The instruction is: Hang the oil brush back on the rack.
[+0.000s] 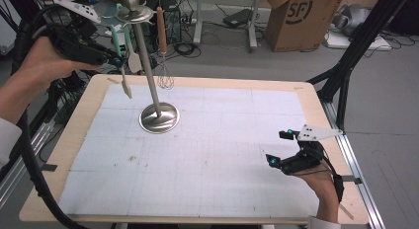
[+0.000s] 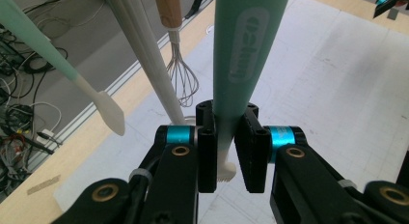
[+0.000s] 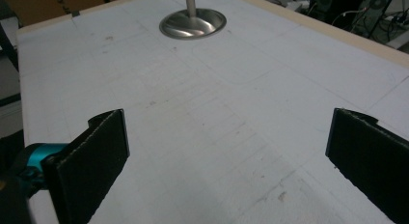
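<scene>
1 left gripper (image 2: 226,159), clamping green utensil (image 2: 246,45)

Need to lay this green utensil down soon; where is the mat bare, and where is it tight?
Bare: the white mat between the stand's base and the right gripper, and along the near edge. Crowded: under the rack, where the whisk and spatulas hang.

The tall steel utensil stand (image 1: 157,113) rises near the far left of the white gridded mat (image 1: 207,155) and blocks passage there. Around its pole hang a wooden-handled wire whisk (image 1: 164,76), a cream spatula (image 2: 108,110) and a mint-green handled utensil (image 2: 241,55), crowding the space beside the left gripper (image 2: 226,154). The middle and right of the mat lie open ahead of the right gripper (image 3: 226,156).
</scene>
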A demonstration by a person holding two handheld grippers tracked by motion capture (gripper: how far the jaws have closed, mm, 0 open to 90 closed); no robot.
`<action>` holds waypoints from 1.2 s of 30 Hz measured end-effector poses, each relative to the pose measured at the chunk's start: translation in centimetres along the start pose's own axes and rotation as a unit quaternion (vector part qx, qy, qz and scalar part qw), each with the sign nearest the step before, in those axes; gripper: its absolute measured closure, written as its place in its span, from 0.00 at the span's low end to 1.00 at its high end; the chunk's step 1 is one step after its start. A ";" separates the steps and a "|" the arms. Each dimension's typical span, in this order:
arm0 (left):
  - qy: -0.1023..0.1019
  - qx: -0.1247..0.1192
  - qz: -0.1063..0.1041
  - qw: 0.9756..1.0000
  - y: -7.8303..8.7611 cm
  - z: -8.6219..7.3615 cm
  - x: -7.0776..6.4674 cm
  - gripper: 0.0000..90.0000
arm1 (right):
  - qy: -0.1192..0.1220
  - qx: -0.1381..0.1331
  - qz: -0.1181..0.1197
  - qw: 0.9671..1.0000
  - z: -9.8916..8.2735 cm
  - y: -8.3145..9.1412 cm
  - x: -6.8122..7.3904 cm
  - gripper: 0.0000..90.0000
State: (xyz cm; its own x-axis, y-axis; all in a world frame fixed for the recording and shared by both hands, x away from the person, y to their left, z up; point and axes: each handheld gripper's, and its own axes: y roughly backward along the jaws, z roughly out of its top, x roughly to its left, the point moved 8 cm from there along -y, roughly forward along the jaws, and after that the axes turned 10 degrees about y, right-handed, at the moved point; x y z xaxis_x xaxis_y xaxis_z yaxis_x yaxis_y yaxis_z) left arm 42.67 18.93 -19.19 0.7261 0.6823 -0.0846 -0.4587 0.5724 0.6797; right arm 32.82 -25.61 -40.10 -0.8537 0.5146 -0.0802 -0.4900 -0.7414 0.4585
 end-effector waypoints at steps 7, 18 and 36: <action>0.002 0.008 0.004 1.000 -0.3 0.3 0.0 0.89 | 0.003 -0.010 -0.002 1.000 0.3 0.0 0.0 0.00; 0.015 0.021 0.011 1.000 -0.3 0.6 0.2 0.89 | 0.005 -0.019 -0.001 1.000 0.6 -0.1 0.0 0.00; 0.038 0.052 0.025 0.998 -1.0 0.6 0.7 0.89 | 0.003 -0.021 0.001 1.000 0.7 0.0 0.1 0.00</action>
State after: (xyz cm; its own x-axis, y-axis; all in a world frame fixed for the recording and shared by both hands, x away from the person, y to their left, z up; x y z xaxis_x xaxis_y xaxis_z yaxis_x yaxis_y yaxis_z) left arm 43.97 18.60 -19.46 0.6603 0.7442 -0.1009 -0.4357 0.4890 0.7557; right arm 32.87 -25.28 -39.50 -0.8554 0.5111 -0.0848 -0.4957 -0.7599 0.4204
